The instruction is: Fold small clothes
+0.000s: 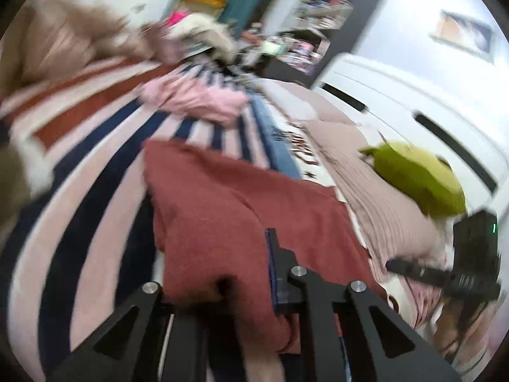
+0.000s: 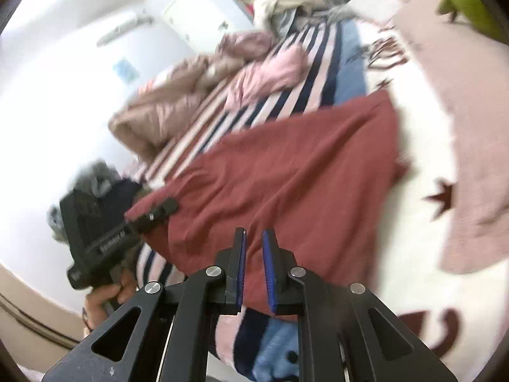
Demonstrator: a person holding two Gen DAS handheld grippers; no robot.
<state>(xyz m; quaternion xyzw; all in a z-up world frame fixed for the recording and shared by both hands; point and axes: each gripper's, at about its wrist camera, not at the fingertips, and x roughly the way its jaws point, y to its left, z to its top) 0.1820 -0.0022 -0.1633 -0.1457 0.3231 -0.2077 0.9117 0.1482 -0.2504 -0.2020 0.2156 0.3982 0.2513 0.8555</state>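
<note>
red garment [image 1: 241,210] hiding left jaw, motion-blurred room

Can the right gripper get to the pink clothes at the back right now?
Probably not yet. The pink clothes lie far up the striped blanket, beyond the red garment, whose edge the right gripper seems to pinch.

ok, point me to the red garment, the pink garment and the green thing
red garment [image 2: 302,172]: right wrist view, middle of the cloth.
pink garment [image 1: 197,98]: left wrist view, centre of the crumpled heap.
green thing [image 1: 416,178]: left wrist view, its upper surface.
</note>
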